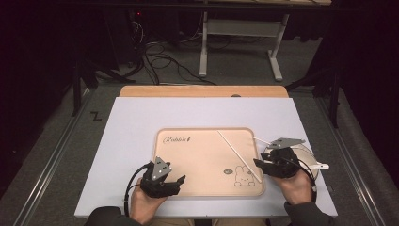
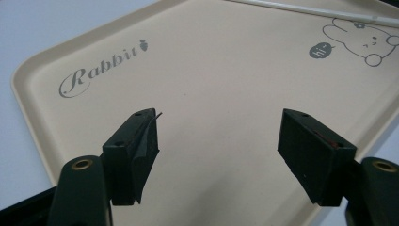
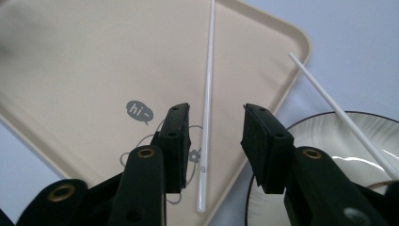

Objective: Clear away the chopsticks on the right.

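A beige tray (image 1: 197,155) printed with "Rabbit" and a cartoon rabbit lies on the white table top. One white chopstick (image 1: 237,154) lies slantwise on the tray's right half. A second white chopstick (image 1: 259,140) rests across a white, dark-rimmed plate (image 1: 310,153) right of the tray. My left gripper (image 1: 174,181) hovers open over the tray's near left part, with bare tray (image 2: 211,61) between its jaws (image 2: 219,122). My right gripper (image 1: 261,157) is open above the tray's right edge. The first chopstick (image 3: 207,94) lies on the tray below the gap, untouched by the jaws (image 3: 216,109).
The plate (image 3: 329,136) with the second chopstick (image 3: 329,101) sits just right of my right gripper. A wooden strip (image 1: 202,91) borders the table's far edge. Beyond it are floor cables (image 1: 160,61) and a white stand (image 1: 240,28).
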`<state>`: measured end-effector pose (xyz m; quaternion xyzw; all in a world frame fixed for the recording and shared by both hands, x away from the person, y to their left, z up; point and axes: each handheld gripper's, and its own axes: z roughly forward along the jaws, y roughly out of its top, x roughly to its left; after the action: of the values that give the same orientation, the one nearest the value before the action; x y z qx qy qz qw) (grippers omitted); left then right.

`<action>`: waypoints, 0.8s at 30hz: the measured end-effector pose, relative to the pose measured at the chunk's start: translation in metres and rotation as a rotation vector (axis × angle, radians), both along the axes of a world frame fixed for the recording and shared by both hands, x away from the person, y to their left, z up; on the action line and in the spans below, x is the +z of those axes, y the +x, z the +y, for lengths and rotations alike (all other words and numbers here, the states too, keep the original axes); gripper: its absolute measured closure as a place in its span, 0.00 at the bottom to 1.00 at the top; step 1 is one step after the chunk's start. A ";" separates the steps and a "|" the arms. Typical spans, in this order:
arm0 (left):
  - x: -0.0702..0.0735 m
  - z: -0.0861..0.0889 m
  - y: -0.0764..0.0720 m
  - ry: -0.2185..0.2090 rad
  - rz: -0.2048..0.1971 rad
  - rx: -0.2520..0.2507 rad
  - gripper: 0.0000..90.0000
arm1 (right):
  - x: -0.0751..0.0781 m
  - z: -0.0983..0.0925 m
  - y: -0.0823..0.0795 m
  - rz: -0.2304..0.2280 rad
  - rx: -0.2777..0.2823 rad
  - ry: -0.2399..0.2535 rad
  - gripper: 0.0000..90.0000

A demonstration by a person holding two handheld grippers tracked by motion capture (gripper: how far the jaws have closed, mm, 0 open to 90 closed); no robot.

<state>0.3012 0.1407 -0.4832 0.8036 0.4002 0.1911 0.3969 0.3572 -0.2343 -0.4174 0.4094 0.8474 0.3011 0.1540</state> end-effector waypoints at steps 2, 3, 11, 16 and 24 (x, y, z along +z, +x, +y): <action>0.000 0.000 0.000 0.002 -0.001 0.001 0.33 | 0.004 -0.005 0.000 -0.005 0.000 0.017 0.69; 0.000 0.000 0.000 0.002 0.000 0.001 0.33 | 0.006 -0.008 -0.001 -0.005 -0.004 0.028 0.68; 0.000 0.000 0.000 0.001 0.001 0.001 0.33 | 0.016 -0.023 -0.002 -0.044 -0.001 0.029 0.65; 0.000 -0.001 0.000 0.004 -0.003 0.005 0.33 | 0.023 -0.034 -0.001 -0.070 -0.003 0.032 0.65; 0.001 0.000 -0.002 -0.005 -0.020 0.004 0.34 | 0.028 -0.054 0.006 -0.043 -0.035 0.041 0.68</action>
<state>0.2992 0.1409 -0.4823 0.7999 0.3981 0.1989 0.4026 0.3633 -0.2883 -0.3893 0.4205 0.8303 0.3244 0.1688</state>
